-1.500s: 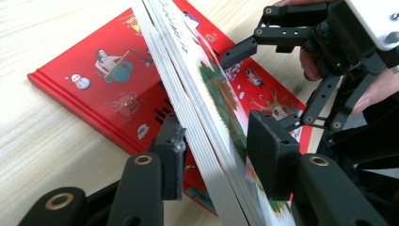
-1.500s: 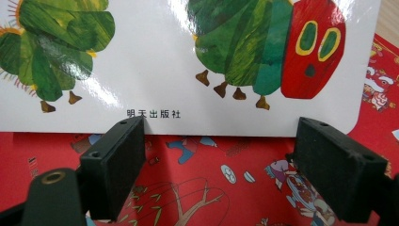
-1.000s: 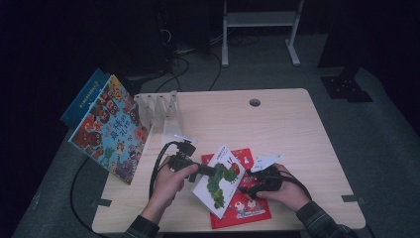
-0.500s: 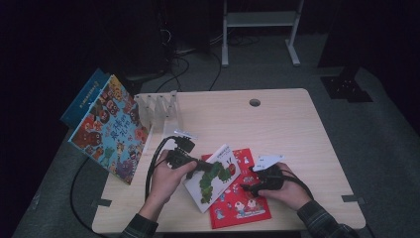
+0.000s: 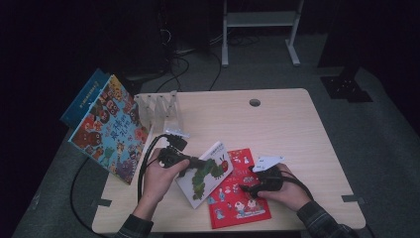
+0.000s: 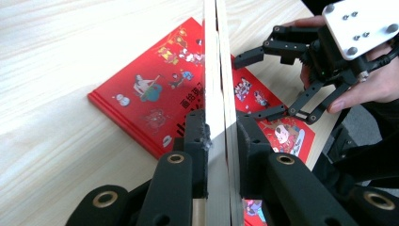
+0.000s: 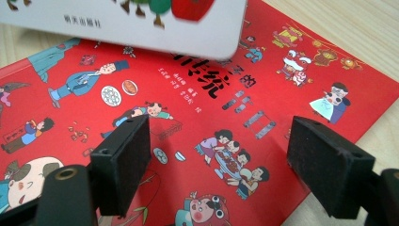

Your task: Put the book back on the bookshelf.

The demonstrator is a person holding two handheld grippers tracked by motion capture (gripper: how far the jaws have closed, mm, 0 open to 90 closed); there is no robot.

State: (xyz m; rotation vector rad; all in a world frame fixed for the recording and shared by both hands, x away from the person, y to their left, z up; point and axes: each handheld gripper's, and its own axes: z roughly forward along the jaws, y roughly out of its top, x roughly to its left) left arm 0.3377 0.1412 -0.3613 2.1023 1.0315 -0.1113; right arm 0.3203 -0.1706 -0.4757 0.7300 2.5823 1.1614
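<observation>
A white picture book with a green caterpillar (image 5: pixel 210 173) is tilted up off the table, its right part over a red picture book (image 5: pixel 237 196) lying flat near the front edge. My left gripper (image 5: pixel 194 166) is shut on the white book's left edge, and its jaws have just been closing on it. In the left gripper view both pads (image 6: pixel 196 141) press the book (image 6: pixel 219 84), seen edge-on. My right gripper (image 5: pixel 246 191) is low over the red book (image 7: pixel 197 155). It stands open, its jaws just opening wider, nothing between them. The white book's corner (image 7: pixel 141 23) hangs ahead.
A big colourful book (image 5: pixel 111 131) leans at the table's left edge with a blue book (image 5: pixel 84 96) behind it. A white slotted rack (image 5: pixel 158 106) stands beside them. A cable hole (image 5: pixel 254 102) marks the table's far side. Black cables trail off the left front.
The left gripper has risen a little and drawn the white book leftward, uncovering more of the red book. The right hand has stayed on the red book.
</observation>
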